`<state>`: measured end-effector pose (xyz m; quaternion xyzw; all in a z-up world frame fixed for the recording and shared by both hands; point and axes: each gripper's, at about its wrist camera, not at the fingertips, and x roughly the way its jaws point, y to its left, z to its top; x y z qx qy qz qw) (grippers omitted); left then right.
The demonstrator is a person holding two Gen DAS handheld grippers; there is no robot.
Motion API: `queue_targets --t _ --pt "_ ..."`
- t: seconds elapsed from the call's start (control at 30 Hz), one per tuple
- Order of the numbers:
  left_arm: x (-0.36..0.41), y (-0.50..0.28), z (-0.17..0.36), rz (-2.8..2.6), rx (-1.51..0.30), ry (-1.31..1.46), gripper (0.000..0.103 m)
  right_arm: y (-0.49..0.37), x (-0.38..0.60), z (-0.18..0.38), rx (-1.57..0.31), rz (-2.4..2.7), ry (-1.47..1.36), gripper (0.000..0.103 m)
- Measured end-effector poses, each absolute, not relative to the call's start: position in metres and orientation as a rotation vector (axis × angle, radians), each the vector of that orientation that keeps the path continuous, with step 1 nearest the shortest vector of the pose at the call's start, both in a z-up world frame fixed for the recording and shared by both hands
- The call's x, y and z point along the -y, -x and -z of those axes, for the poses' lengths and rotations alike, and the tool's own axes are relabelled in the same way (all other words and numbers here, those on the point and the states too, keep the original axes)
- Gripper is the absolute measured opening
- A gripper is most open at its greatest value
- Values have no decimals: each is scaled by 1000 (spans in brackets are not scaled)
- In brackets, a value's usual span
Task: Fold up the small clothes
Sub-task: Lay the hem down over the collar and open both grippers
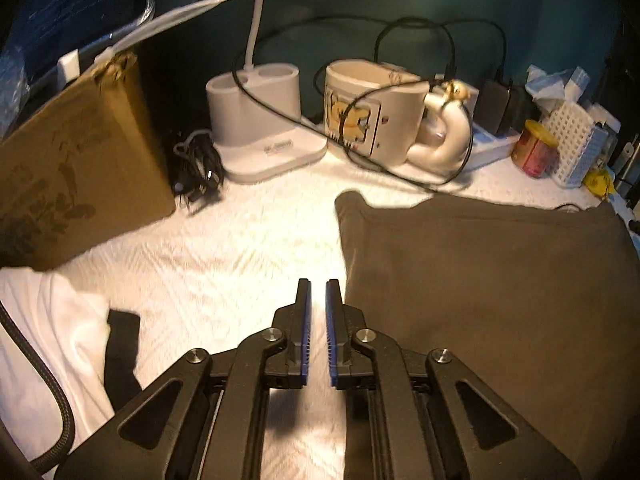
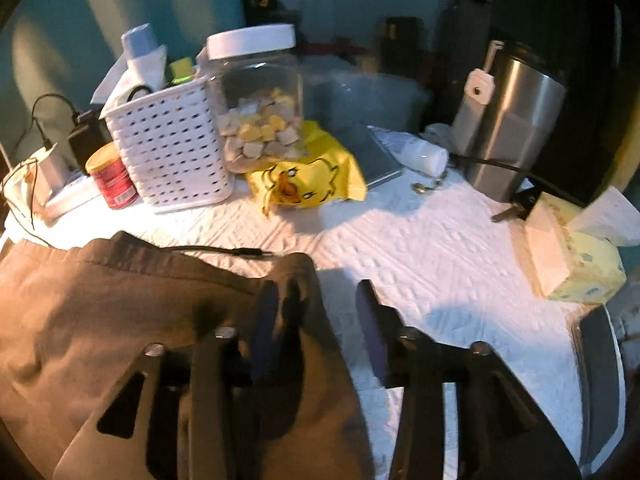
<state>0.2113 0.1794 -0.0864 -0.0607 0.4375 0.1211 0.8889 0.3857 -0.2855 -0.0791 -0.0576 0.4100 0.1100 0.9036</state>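
Brown cloth flat, both tongs slack

Brown fabric, the garment (image 1: pixel 488 280), lies spread on our white quilted tabletop (image 1: pixel 224 248); in the left wrist view it fills the right half, its upper left corner near a black cable (image 1: pixel 400 176). Our left tongs (image 1: pixel 318 292) stand just beside the garment's left edge over bare cover; a narrow gap shows between the blue pads, and nothing sits in it. Our right tongs (image 2: pixel 316 300) are spread wider; the garment's right corner (image 2: pixel 296 272) lies between the fingers, against the left finger, while the right finger (image 2: pixel 372 320) stands clear of it over white cover; we see no pinch on the cloth. Behind the garment in the left view stand a white lamp base (image 1: pixel 260 120) and a cartoon mug (image 1: pixel 372 108); a brown box (image 1: pixel 80 168) leans at left. In the right view a white basket (image 2: pixel 168 144), a clear jar (image 2: pixel 256 104), a yellow packet (image 2: pixel 308 176) and a steel tumbler (image 2: pixel 508 120) line the back.
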Motion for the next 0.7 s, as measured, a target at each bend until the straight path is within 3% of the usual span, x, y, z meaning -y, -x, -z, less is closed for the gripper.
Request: queue_targets --t 0.1,0.7 --pt "-178 -205 87 -258 -908 138 31 -381 291 74 -839 -218 119 44" --pt "-146 -168 52 -208 -818 145 31 -327 330 56 -839 -195 64 44"
